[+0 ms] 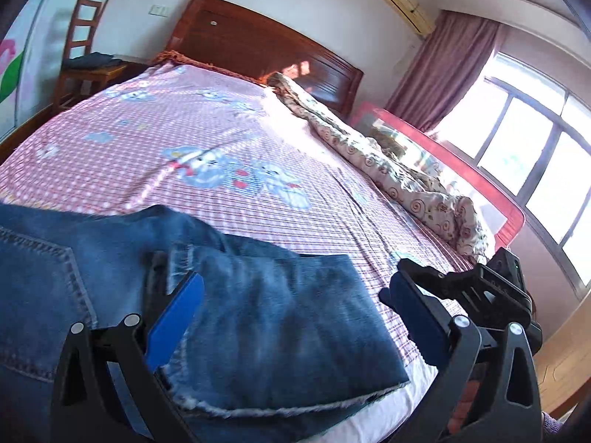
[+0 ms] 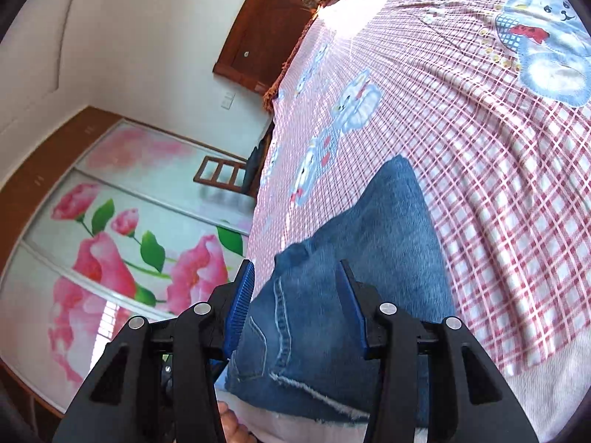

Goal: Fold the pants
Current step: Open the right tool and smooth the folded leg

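In the left wrist view, the blue pants [image 1: 258, 313] lie folded on the checked bed sheet [image 1: 221, 140] near the bed's edge. The left gripper [image 1: 291, 295] has its jaws wide apart, above the pants, holding nothing.

In the right wrist view, the right gripper [image 2: 295, 288] has its jaws apart too, over the pants [image 2: 369, 240], not pinching them.

Blue denim pants [image 1: 258, 313], folded over, lie flat at the near edge of a pink checked bedsheet [image 1: 221, 129]; frayed hem and 1 stitched back pocket show.
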The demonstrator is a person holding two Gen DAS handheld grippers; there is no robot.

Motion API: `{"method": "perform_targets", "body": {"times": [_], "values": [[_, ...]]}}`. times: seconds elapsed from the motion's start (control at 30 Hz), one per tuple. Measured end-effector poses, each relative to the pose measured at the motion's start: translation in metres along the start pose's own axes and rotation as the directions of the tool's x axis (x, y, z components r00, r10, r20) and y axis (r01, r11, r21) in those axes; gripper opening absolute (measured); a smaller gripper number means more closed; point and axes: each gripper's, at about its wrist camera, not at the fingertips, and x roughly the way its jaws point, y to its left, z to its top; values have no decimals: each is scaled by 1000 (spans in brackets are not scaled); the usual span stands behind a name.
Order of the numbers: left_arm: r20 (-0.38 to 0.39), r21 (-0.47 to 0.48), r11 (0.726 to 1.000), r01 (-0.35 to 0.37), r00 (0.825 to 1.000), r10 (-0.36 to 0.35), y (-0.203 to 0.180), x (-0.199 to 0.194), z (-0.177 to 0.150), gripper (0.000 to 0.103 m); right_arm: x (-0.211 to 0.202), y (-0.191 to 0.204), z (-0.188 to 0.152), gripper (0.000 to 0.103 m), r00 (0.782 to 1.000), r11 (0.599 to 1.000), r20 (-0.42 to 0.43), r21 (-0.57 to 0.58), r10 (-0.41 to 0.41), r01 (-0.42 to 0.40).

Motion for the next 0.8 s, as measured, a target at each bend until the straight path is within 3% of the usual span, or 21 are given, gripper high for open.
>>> {"method": "perform_targets", "body": {"times": [0.07, 0.13, 0.3, 0.33, 0.37, 0.5, 0.6, 0.7, 0.8], "values": [[-32, -5, 999, 38, 999, -38, -9, 23, 6, 101, 12, -7, 10, 45, 1000, 998, -3, 51, 25, -25], [-69, -29, 999, 29, 997, -31, -8, 45, 11, 101, 22, -12, 15, 45, 1000, 997, -13, 79, 23, -22], [-201, -176, 980, -95, 978, 59, 40, 84, 0, 100, 41, -40, 23, 42, 991, 983, -50, 129, -126, 132], [-211, -192, 979, -76, 977, 34, 48, 88, -4, 100, 41, -47, 22, 37, 994, 982, -43, 152, -104, 109], [-196, -170, 984, -59, 980, 25, 48, 86, -6, 100, 40, -49, 22, 33, 992, 981, -55, 151, -116, 124], [-213, -76, 992, -103, 973, 85, 35, 88, -13, 100, 32, -31, 21, 34, 976, 976, -77, 56, -204, 209], [-200, -27, 994, -109, 975, 101, 31, 86, -17, 100, 8, -16, 8, 36, 990, 988, -38, 63, -136, 138], [-187, 2, 994, -111, 976, 109, 28, 83, -19, 100, -7, -9, -13, 36, 995, 996, -84, 55, -62, 67], [-175, -14, 995, -95, 980, 91, 31, 81, -17, 100, -12, -21, -34, 36, 991, 994, -125, 89, -45, 56]]}}
